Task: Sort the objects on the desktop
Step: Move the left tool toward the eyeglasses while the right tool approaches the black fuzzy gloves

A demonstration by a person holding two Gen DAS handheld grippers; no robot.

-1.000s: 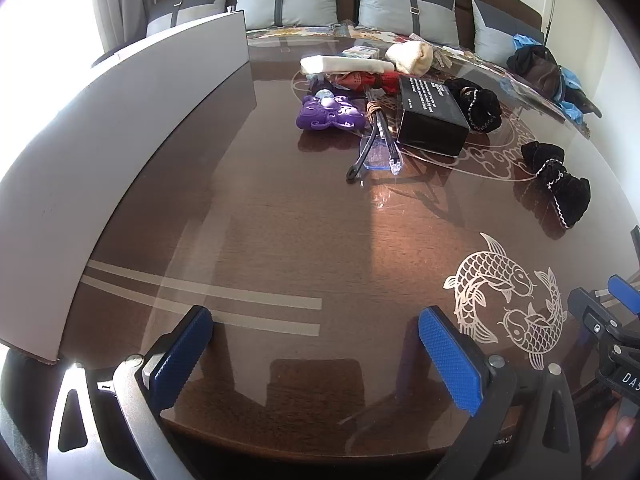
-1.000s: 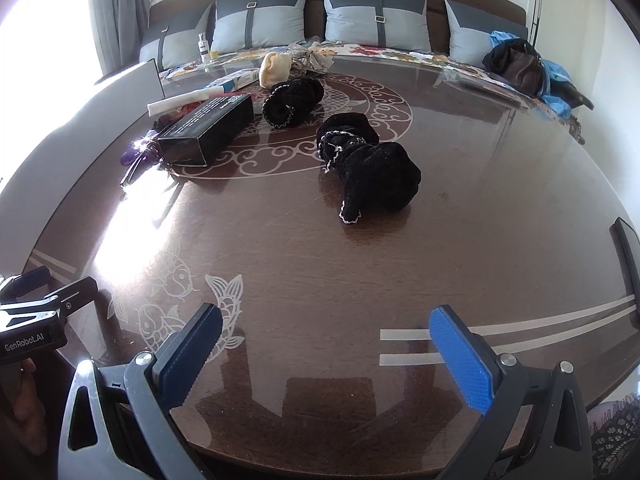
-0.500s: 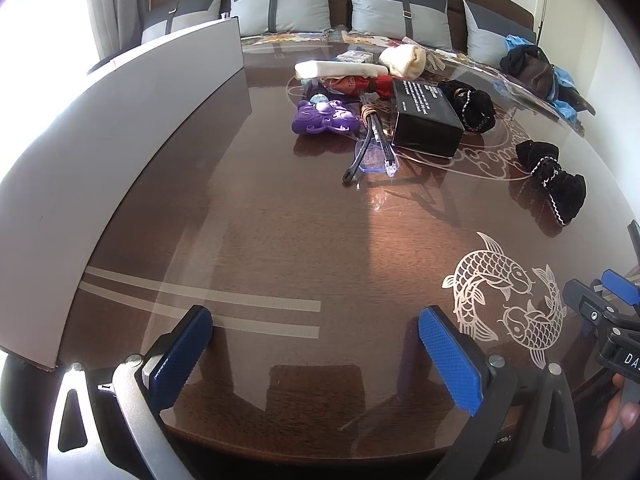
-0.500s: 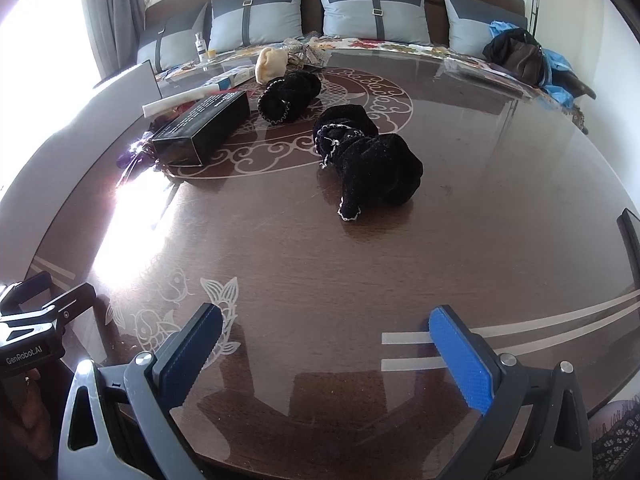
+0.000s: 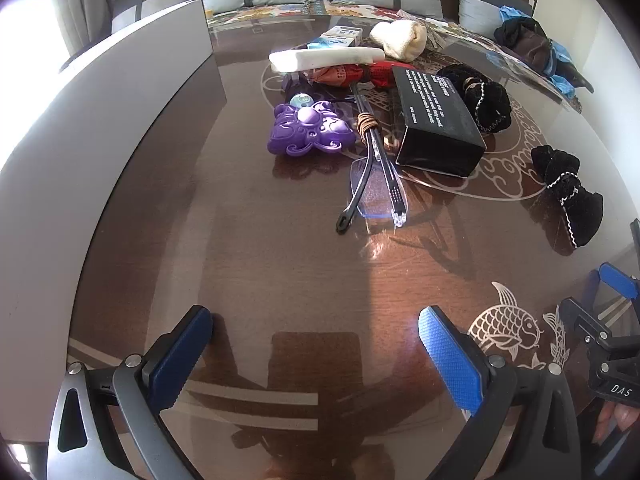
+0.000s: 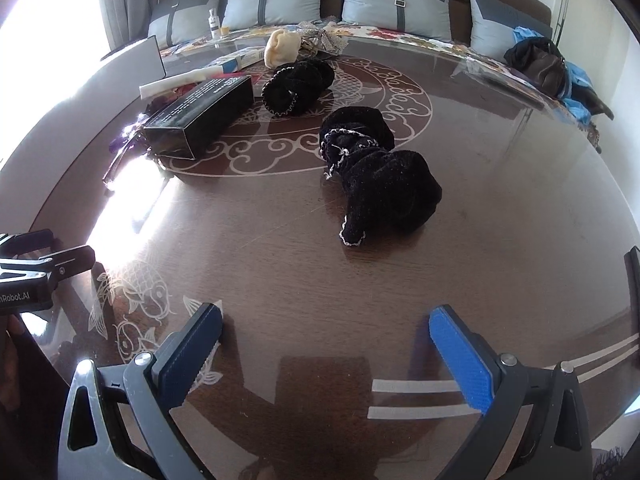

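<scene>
You've pushed both grippers forward. Your left gripper, jaws wide and empty, faces the glasses, lengthwise straight ahead; your right gripper, equally agape, faces the black cloth.

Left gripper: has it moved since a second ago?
Yes. The left gripper has advanced toward the glasses and black box, which loom larger.

Bare tabletop lying ahead of both grippers, clutter crowding the far middle

Ahead of the left gripper, open wood is stretching to the glasses, with the purple toy and black box blocking behind and a grey panel walling the left; the black velvet pouch is standing ahead of the right gripper.
</scene>
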